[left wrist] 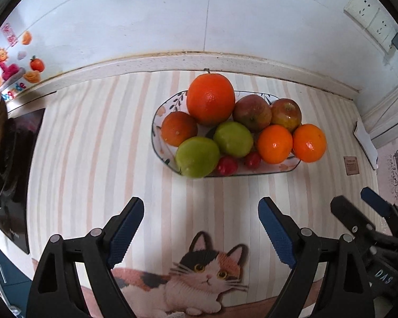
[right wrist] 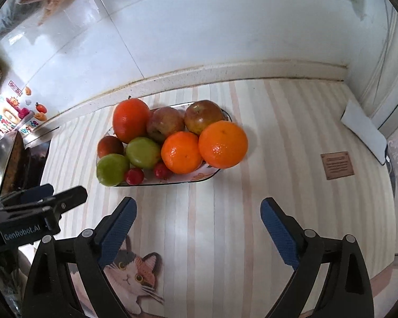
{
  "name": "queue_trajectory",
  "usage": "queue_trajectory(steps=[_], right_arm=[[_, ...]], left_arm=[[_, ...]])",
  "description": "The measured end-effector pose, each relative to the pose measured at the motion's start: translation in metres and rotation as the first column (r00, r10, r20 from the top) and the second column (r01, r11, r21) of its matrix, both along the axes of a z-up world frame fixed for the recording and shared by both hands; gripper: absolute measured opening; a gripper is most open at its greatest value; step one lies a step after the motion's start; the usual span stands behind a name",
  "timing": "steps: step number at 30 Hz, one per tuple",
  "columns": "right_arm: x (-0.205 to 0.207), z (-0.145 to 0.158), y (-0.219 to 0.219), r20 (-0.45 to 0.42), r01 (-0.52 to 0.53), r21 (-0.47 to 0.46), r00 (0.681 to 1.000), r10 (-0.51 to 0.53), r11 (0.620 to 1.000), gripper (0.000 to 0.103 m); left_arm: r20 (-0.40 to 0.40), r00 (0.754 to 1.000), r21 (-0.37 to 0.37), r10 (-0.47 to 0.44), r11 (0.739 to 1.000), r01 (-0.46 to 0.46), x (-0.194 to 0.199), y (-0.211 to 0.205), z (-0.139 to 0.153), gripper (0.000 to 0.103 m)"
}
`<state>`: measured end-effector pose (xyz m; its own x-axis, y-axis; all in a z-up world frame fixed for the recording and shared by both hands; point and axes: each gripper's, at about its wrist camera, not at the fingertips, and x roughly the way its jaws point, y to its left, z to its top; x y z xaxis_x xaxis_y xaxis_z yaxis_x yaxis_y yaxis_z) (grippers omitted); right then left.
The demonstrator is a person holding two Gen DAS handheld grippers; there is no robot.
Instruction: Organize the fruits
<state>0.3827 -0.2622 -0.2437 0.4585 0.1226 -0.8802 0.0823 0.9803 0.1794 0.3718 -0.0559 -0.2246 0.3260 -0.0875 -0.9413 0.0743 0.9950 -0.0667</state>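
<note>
A patterned oval plate [left wrist: 156,118] [right wrist: 201,179] stands on the striped mat near the back ledge, heaped with fruit. A big orange [left wrist: 211,99] [right wrist: 131,120] tops the pile. Two green apples [left wrist: 197,156] [right wrist: 112,169] lie at the front left, two red-brown apples [left wrist: 252,112] [right wrist: 165,124] at the back, two mandarins [left wrist: 274,144] [right wrist: 223,144] at the front right, and two small red fruits [left wrist: 226,165] [right wrist: 134,176] along the front rim. My left gripper [left wrist: 201,228] hovers open in front of the plate, nothing between its fingers. My right gripper [right wrist: 199,228] is open and empty too, to the plate's front right.
The striped mat [left wrist: 92,145] [right wrist: 278,132] bears a cat picture [left wrist: 207,270] [right wrist: 131,273]. A dark hob [left wrist: 13,172] with a pan [right wrist: 0,161] lies left. A white folded item [left wrist: 366,140] [right wrist: 363,129] rests at the right edge, and a brown label [right wrist: 337,165] sits on the mat.
</note>
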Motion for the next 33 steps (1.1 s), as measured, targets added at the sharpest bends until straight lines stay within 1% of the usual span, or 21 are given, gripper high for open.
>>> queue_trajectory(steps=[6,8,12,16,23,29,33], right_arm=[[-0.032,0.031,0.004,0.049,0.004,-0.017,0.999,-0.003,1.000,0.097],[-0.045,0.042,0.007,0.064,0.009,-0.022,0.998,-0.007,1.000,0.099],[-0.075,0.068,0.015,0.101,0.022,-0.030,0.995,-0.019,0.999,0.099],[-0.114,0.099,0.027,0.150,0.036,-0.029,0.988,-0.031,0.999,0.099],[-0.188,0.139,0.051,0.215,0.058,-0.037,0.975,-0.049,0.998,0.099],[-0.252,0.170,0.066,0.261,0.081,-0.046,0.963,-0.066,0.996,0.099],[-0.289,0.187,0.070,0.278,0.077,-0.049,0.959,-0.061,0.996,0.099]], left_arm=[[0.063,0.998,0.011,-0.006,1.000,0.006,-0.033,0.007,0.028,0.088],[0.079,0.997,-0.004,-0.008,1.000,0.008,-0.048,0.011,0.037,0.088],[0.118,0.993,-0.022,-0.013,1.000,0.016,-0.076,0.019,0.058,0.088],[0.167,0.985,-0.022,-0.038,0.999,0.042,-0.110,0.026,0.080,0.088],[0.255,0.965,0.007,-0.063,0.998,0.064,-0.173,0.041,0.116,0.088],[0.303,0.952,0.001,-0.052,0.999,0.054,-0.228,0.053,0.139,0.088],[0.314,0.949,-0.008,-0.032,0.999,0.037,-0.261,0.059,0.150,0.088]])
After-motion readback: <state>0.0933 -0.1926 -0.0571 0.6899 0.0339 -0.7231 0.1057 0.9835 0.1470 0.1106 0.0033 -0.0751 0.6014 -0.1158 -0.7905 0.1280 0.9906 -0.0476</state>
